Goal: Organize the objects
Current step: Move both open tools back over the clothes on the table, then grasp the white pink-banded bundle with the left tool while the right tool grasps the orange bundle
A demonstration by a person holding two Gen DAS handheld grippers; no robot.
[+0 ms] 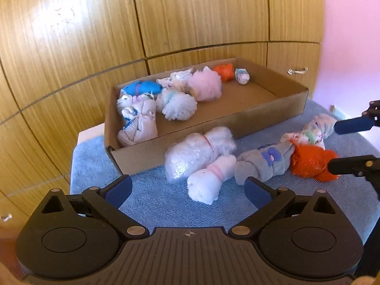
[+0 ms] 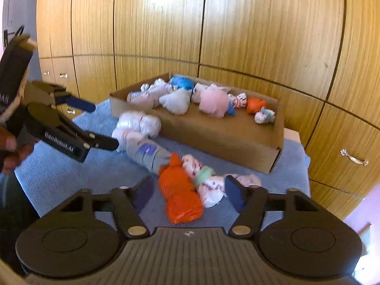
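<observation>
Five wrapped bundles lie loose on the blue towel (image 1: 152, 197) that covers the desk, all in front of the cardboard box (image 1: 237, 118). From the left wrist view they run left to right: a clear-wrapped bundle (image 1: 197, 154) touching the box's front wall, a white roll (image 1: 209, 182) just beside it, a grey roll (image 1: 261, 163) with a purple flower, an orange bundle (image 1: 311, 163), and behind that a patterned bundle (image 1: 308, 133) with a green band.

Inside the box, more bundles crowd the back and left end: a blue one (image 1: 142, 87), a pink fluffy one (image 1: 206, 85), a white fluffy one (image 1: 178, 105), a small orange one (image 1: 224, 71) and several pale ones. The box's front right part is bare.

The left gripper (image 1: 187, 187) is spread wide above the towel, nothing between its fingers, with the white roll just ahead. The right gripper (image 2: 187, 192) is partly spread; the orange bundle and the patterned bundle lie between its fingers, and no pad visibly presses on either. A hand (image 2: 9, 147) holds the left gripper at the right view's left edge.

Wooden cabinet doors (image 1: 190, 11) stand behind the box.
</observation>
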